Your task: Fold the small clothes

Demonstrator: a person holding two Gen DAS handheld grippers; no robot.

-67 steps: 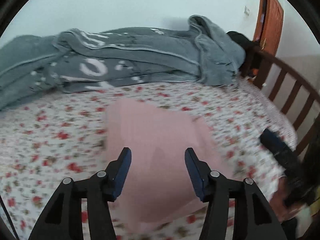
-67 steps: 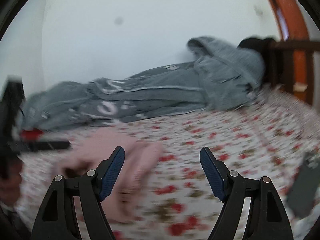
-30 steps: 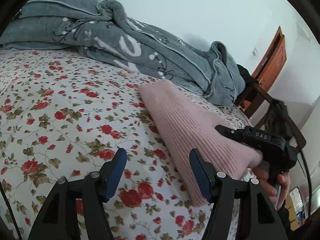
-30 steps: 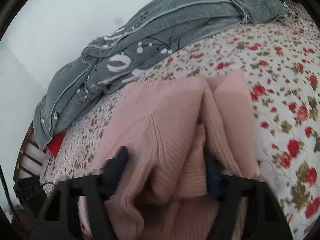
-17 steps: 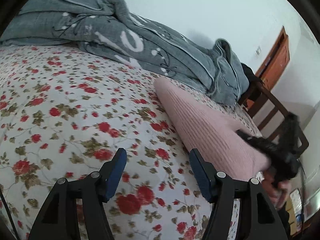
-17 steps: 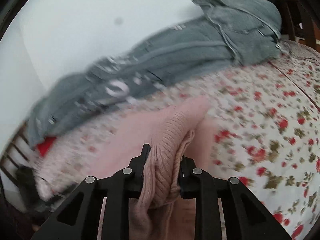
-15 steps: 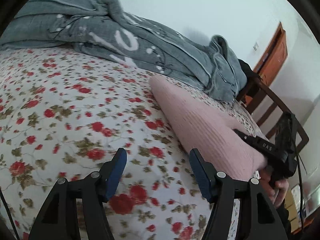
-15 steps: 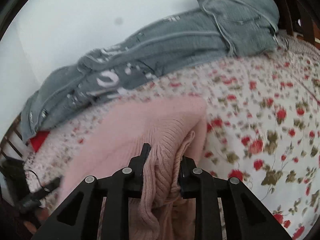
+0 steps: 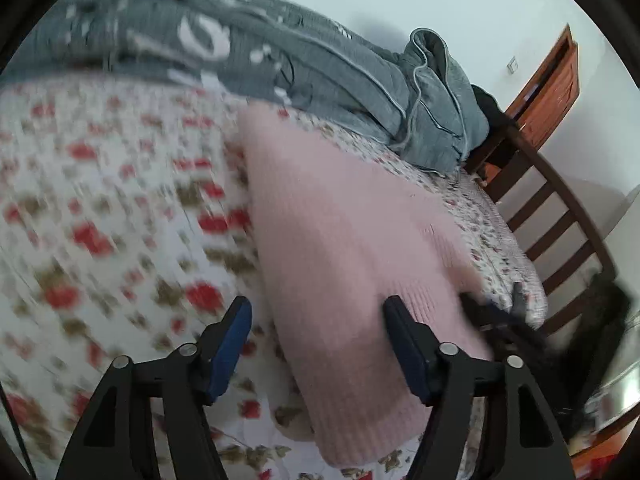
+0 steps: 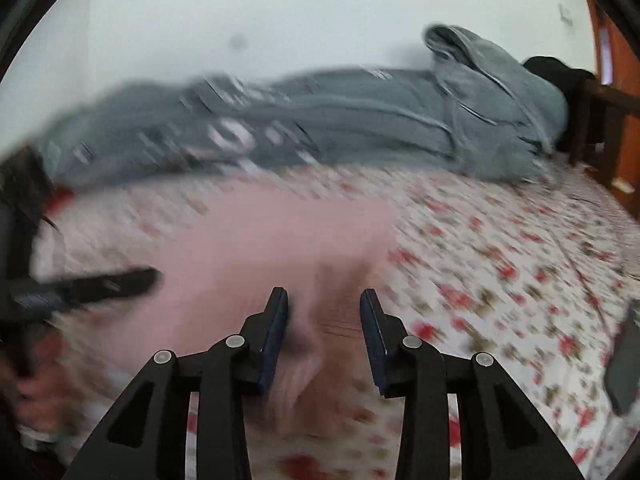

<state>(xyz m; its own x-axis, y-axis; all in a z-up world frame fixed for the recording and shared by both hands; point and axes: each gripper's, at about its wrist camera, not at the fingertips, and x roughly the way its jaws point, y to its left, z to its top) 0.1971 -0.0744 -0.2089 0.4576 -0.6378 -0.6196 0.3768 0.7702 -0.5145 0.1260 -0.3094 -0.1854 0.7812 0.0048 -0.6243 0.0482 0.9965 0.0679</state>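
Letting go of the folded pink ribbed knit garment point(image 9: 344, 248) lying near the front edge of the floral-sheeted bed point(image 9: 100, 200), right gripper point(image 10: 324, 320) jaws opening around its loose fold, left gripper point(image 9: 316, 332) jaws spreading wide, gripping nothing; next, probably smoothing the fold flat.

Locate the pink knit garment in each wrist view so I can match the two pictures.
Left wrist: pink knit garment runs from centre to bottom, between the claw fingers.
Right wrist: it lies centre-left, blurred.
Shared landmark: grey blanket along the wall.
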